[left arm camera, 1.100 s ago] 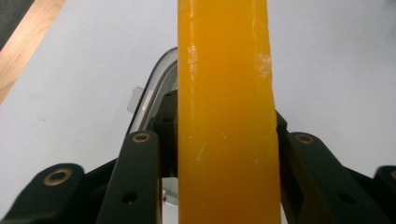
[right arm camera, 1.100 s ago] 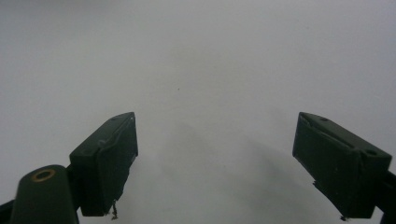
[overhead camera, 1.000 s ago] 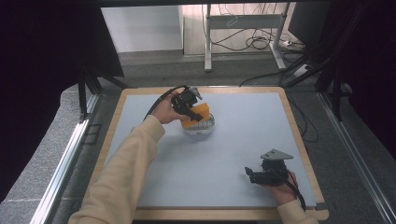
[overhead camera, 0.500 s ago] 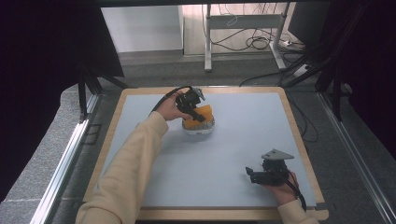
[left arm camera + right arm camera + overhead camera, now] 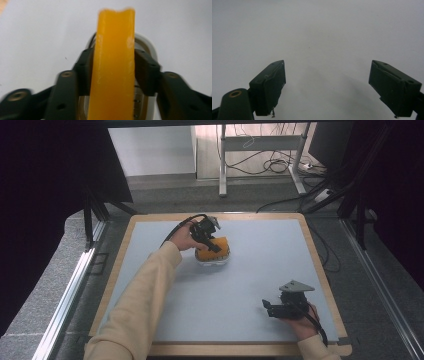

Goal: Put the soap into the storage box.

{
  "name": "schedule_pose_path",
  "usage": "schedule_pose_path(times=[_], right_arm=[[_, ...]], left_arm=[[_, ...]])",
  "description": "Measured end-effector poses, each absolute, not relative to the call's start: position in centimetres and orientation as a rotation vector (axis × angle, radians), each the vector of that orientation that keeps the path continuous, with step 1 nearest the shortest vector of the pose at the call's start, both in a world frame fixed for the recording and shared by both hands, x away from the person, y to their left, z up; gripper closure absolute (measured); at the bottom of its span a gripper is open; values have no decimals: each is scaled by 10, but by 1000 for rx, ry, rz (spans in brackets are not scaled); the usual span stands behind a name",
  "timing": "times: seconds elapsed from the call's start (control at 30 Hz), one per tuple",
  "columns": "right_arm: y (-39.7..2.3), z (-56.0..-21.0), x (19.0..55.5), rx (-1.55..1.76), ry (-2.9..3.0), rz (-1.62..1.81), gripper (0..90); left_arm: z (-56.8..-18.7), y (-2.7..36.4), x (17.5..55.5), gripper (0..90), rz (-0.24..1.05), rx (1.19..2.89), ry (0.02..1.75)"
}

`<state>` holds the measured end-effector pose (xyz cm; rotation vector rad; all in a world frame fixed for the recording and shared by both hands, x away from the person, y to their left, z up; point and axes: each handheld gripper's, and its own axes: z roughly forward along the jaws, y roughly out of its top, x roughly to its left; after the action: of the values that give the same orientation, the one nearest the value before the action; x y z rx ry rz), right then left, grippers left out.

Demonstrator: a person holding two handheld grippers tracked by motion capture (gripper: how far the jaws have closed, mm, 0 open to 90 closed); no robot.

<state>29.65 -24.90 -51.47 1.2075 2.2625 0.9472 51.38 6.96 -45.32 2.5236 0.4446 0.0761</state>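
My left gripper (image 5: 211, 242) (image 5: 113, 65) is shut on a flat orange piece (image 5: 215, 251) (image 5: 113, 37), seen edge-on between the jaws in the left gripper view. The piece is held upright over a round white-rimmed bowl (image 5: 214, 261) (image 5: 150, 47) at the back middle of the mat. Whether the piece touches the bowl I cannot tell. At the front right, my right gripper (image 5: 268, 308) (image 5: 327, 82) hovers low over the mat, open, with nothing between its fingers (image 5: 270, 85).
A pale blue-grey mat (image 5: 250, 270) covers the table inside a wooden border (image 5: 320, 270). A sleeved forearm (image 5: 145, 295) reaches across the left half of the mat. Cables and table legs lie on the floor beyond the far edge.
The left gripper has shifted slightly over the bowl with the orange piece still clamped in it. The right gripper has stayed in place.
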Motion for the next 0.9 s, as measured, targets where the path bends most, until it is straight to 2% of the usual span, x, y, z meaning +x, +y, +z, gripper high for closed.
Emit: schedule_pose_path(times=[0.03,0.2,0.27,0.33,0.63,0.9], right_arm=[[-249,-515,296,1208,2262,947,147],[-248,-515,296,1207,2266,947,147],[-248,-515,296,1209,2265,949,148],[-248,-515,296,1210,2266,948,147],[-248,-515,296,1210,2267,944,147],[-247,-514,295,1203,2264,946,148]], left_arm=[[-450,70,513,464,87,2508,468],[-440,74,509,320,194,2521,517],[-437,76,508,234,245,2516,547],[-433,80,505,194,287,2492,575],[-418,95,485,177,340,2426,626],[-415,124,443,186,357,2365,665]])
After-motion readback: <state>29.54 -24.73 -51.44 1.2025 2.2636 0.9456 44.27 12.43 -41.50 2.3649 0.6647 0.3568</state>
